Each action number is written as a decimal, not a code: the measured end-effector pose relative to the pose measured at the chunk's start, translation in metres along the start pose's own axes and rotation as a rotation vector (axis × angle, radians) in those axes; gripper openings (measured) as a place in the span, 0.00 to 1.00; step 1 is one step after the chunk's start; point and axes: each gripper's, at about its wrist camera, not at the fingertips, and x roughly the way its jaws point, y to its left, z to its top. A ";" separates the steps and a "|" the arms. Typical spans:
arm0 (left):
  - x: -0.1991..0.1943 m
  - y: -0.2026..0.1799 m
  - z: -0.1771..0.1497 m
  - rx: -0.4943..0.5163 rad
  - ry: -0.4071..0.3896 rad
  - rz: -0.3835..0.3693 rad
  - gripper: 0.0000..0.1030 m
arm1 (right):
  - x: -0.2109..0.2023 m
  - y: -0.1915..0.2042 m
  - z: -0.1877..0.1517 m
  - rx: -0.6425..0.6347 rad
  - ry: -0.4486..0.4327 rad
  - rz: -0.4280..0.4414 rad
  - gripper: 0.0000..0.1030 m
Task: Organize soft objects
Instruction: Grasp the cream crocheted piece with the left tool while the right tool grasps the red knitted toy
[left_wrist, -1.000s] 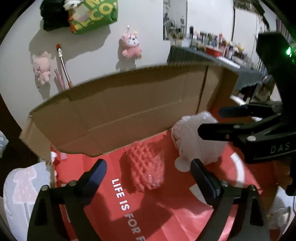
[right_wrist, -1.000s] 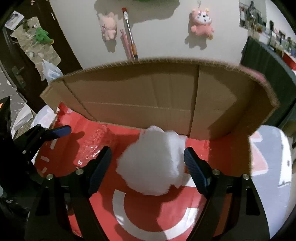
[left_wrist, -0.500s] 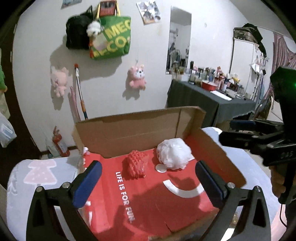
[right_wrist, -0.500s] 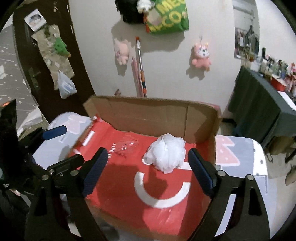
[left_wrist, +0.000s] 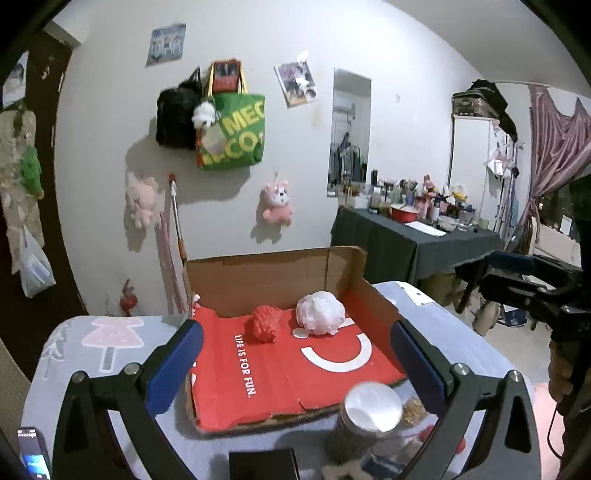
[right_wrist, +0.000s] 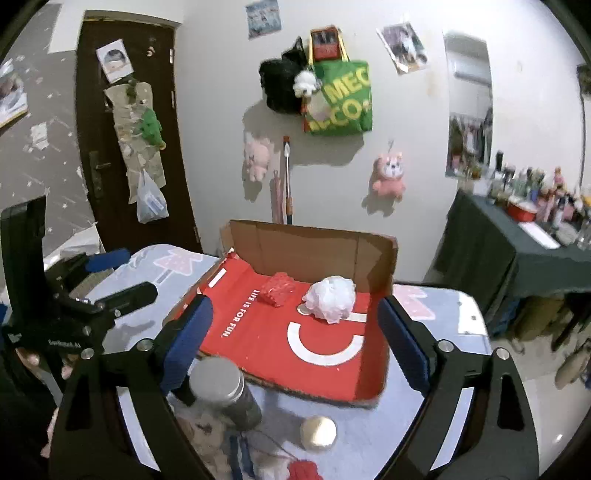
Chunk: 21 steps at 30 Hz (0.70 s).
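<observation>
An open cardboard box (left_wrist: 258, 273) with a red inside lies on the grey patterned table. In it, near the back wall, rest a red bumpy soft piece (left_wrist: 264, 328) and a white mesh puff (left_wrist: 320, 313), side by side. My left gripper (left_wrist: 295, 338) hovers open well in front of the box, holding nothing. The right wrist view shows the same box (right_wrist: 314, 251), red piece (right_wrist: 279, 290) and puff (right_wrist: 330, 299). My right gripper (right_wrist: 295, 310) is back from the box too, its jaws opening, nothing between the pads. Each gripper shows at the edge of the other's view.
A jar with a metal lid (right_wrist: 221, 384) stands before the box's front edge. Near it lie a cream ball (right_wrist: 318, 432), a red soft thing (right_wrist: 304, 470) and pale fluffy items. A phone (left_wrist: 33, 458) sits at the left. A dark cluttered table (left_wrist: 406, 236) stands at the right.
Both grippers have pulled back and up out of the box. The right one has let go of the white puff, which stays inside. The table's front now shows.
</observation>
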 end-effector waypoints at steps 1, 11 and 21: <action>-0.005 -0.002 -0.004 0.001 -0.007 0.001 1.00 | -0.007 0.000 -0.005 -0.004 -0.015 -0.010 0.91; -0.047 -0.018 -0.074 -0.044 -0.042 0.014 1.00 | -0.058 0.026 -0.081 -0.019 -0.089 -0.078 0.94; -0.036 -0.034 -0.147 -0.086 0.039 0.013 1.00 | -0.051 0.029 -0.164 0.030 -0.060 -0.154 0.94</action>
